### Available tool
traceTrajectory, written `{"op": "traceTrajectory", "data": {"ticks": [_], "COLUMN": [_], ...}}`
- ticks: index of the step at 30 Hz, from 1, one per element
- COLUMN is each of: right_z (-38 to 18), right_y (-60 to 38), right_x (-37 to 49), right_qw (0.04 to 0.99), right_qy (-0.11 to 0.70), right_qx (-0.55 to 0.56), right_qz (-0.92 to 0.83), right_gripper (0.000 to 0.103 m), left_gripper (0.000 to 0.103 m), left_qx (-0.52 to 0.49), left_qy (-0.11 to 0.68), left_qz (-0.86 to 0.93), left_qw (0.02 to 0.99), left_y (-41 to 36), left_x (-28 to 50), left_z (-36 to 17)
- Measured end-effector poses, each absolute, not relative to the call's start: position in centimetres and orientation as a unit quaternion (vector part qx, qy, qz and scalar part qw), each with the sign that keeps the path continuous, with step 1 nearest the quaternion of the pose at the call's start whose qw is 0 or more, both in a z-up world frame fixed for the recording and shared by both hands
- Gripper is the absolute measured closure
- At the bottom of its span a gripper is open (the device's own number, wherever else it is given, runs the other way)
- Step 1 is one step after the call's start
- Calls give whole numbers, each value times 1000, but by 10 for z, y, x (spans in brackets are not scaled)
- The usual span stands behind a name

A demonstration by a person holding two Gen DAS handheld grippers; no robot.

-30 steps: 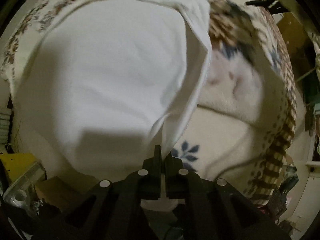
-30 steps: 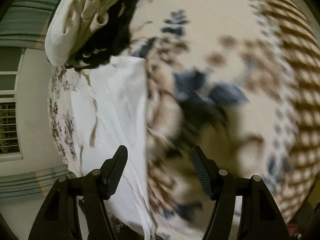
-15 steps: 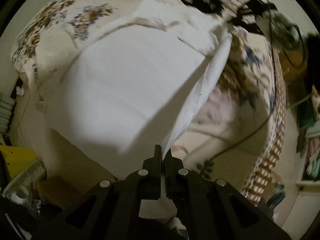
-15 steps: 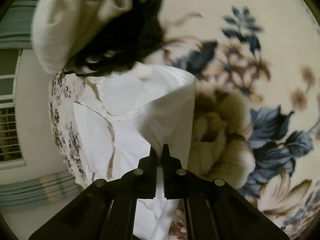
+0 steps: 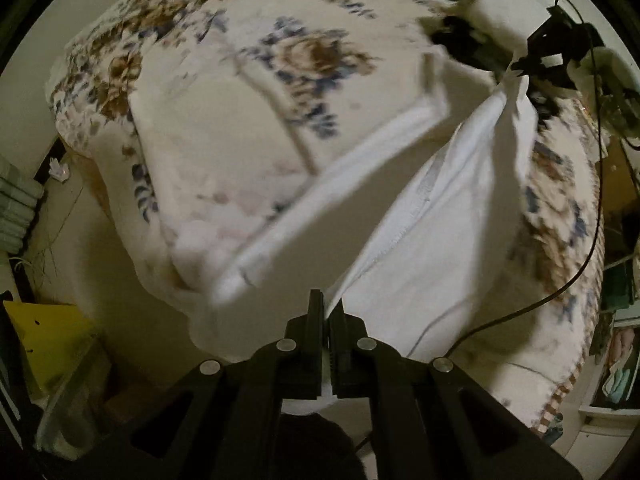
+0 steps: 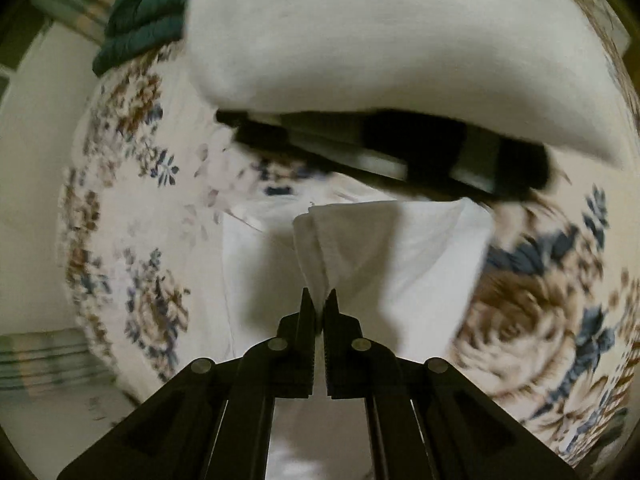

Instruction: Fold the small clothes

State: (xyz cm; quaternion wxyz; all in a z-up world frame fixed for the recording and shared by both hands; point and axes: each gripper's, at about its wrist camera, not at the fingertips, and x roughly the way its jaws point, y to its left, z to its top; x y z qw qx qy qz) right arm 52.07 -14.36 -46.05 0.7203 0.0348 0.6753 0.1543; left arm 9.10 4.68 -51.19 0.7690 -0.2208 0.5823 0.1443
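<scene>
A white garment [image 5: 448,248] is lifted off the floral bed cover [image 5: 224,128]. My left gripper [image 5: 329,305] is shut on one corner of it. The cloth stretches up and right to my right gripper [image 5: 520,72], seen far off in the left wrist view, shut on the other corner. In the right wrist view my right gripper [image 6: 319,300] is shut on a bunched edge of the white garment [image 6: 400,248], whose rest hangs below over the floral bed cover [image 6: 132,208].
A stack of folded cream [image 6: 380,40] and black clothes [image 6: 440,148] lies on the bed beyond the garment. A dark green cloth [image 6: 140,28] lies further back. A black cable [image 5: 560,292] crosses the bed. A yellow box [image 5: 44,340] stands beside the bed.
The right gripper closed on the garment's edge. Both grippers have lifted the garment off the bed, so the floral cover under it now shows.
</scene>
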Motion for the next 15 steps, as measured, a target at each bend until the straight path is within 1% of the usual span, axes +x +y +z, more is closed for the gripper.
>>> {"op": "traceTrajectory", "data": {"ticks": [5, 6, 8, 9, 10, 11, 12, 13, 14, 15], "right_z": [-504, -513, -525, -530, -533, -533, -533, -527, -521, -513], "right_y": [-78, -68, -61, -58, -58, -61, -64, -73, -79, -88], "right_x": [525, 526, 527, 528, 530, 531, 532, 530, 528, 526], "right_qw": [722, 724, 719, 716, 713, 705, 698, 692, 692, 693], "right_qy": [681, 681, 686, 689, 693, 700, 707, 711, 709, 706], "right_qx": [-21, -30, -37, -39, -32, -17, 0, 28, 47, 67], "right_qz": [120, 109, 105, 104, 104, 108, 113, 118, 122, 128], "right_gripper": [100, 100, 100, 100, 97, 89, 75, 65, 50, 44], "left_gripper": [101, 99, 97, 93, 90, 84, 80, 80, 79, 78], "left_qx": [-241, -240, -254, -270, -283, -293, -298, -300, -304, -311], "left_qy": [612, 621, 629, 633, 636, 635, 632, 628, 626, 624], "left_qz": [129, 130, 124, 118, 114, 115, 118, 120, 122, 125], "left_qw": [742, 735, 724, 715, 709, 705, 706, 708, 708, 706], "left_y": [86, 94, 106, 114, 120, 126, 131, 134, 138, 143], "left_x": [96, 98, 98, 97, 95, 93, 89, 85, 82, 79], "left_z": [-571, -583, -601, -607, -610, -609, -605, -600, -595, -589]}}
